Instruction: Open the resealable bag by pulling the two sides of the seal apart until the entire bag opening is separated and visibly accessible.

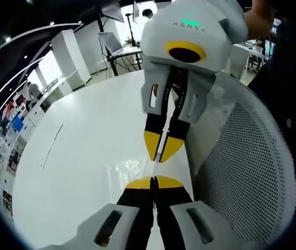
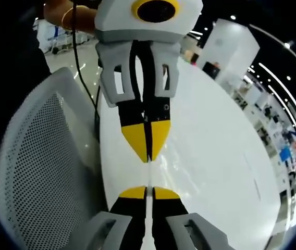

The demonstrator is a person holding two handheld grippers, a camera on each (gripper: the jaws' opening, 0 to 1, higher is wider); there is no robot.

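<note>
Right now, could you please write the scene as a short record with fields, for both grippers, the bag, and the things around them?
left gripper: yellow tips closed on the bag's edge
right gripper: yellow tips closed on the opposite edge, facing the left gripper tip to tip
clear thin plastic resealable bag: stretched as a narrow strip between the two grippers; whether the seal is open cannot be told
glossy white table: under both grippers
white perforated mesh chair back: beside the table edge
</note>
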